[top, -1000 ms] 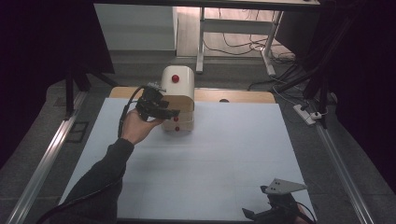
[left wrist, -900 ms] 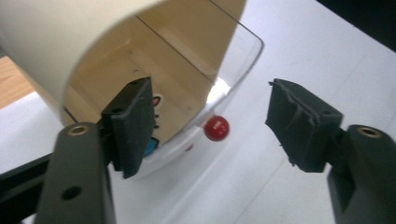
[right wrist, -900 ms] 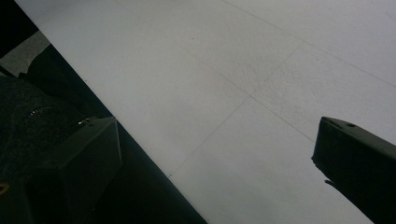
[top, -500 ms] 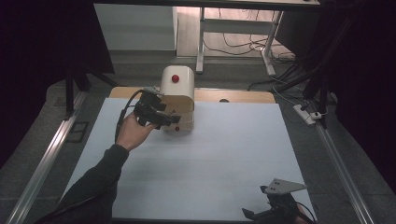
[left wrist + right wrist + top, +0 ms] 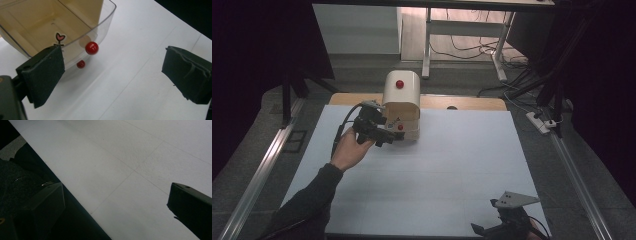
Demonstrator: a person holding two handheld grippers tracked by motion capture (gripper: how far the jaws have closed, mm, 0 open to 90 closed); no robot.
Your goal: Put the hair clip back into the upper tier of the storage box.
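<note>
Just beside the cream bread box (image 5: 402, 107), the left hand-held gripper (image 5: 379, 131) has been spreading its jaws, nothing between them. Its near jaw could clip the box's clear door (image 5: 75, 37) and its red knob (image 5: 91, 48), jolting it shut.

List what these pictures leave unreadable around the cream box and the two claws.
- Cream box: its inside in the high view, covered by its domed lid.
- Box's far end, left gripper view: cut by the frame edge.
- Right claw, high view: dark and cut by the bottom edge.
- Heart sticker: partly behind the left pad.

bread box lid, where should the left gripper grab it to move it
Probably the small red knob on the clear lid: the one part narrow enough for the jaws. Come from the front, where the left gripper sits open, jaws having just been opening, nothing between them.
</note>
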